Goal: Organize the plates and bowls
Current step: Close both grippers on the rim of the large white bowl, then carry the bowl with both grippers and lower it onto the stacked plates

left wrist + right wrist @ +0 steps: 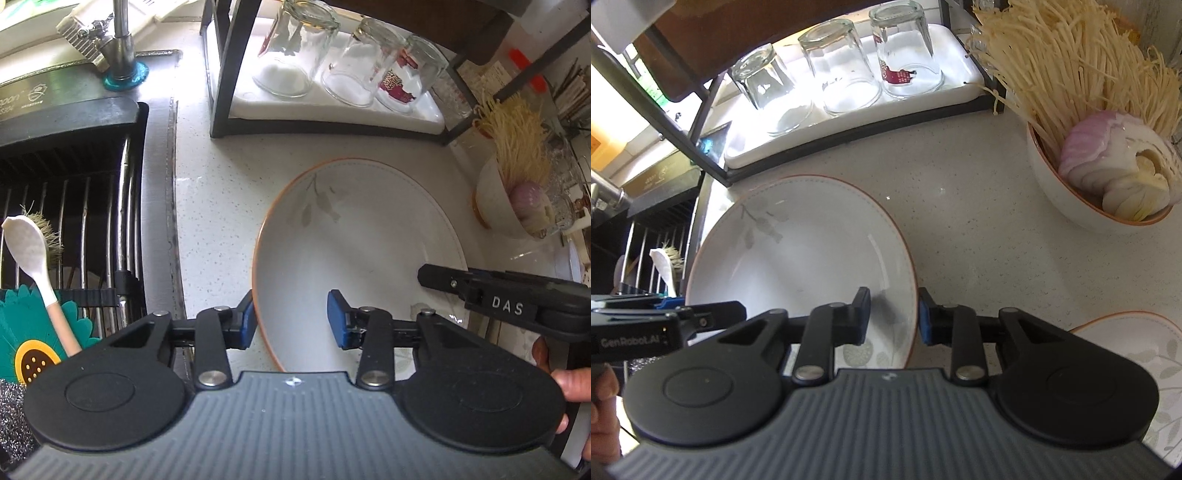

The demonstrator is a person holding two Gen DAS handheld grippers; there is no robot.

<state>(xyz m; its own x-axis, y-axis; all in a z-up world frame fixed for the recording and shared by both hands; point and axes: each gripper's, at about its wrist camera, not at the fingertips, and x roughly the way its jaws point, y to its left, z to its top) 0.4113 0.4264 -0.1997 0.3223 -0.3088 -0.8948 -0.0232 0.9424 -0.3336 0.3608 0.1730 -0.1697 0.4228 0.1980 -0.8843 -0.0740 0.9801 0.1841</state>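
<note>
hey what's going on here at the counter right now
A person is working a gripper in each hand around a large white plate with an orange rim, sitting on the speckled counter beside the sink rack. The left gripper and right gripper are both open, each straddling the plate's rim on opposite sides, not yet clamped. A bowl of enoki mushrooms and onion sits nearby.

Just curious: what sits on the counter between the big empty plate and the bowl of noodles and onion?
Nothing. In the right wrist view, the counter is bare between the plate and the bowl.
</note>
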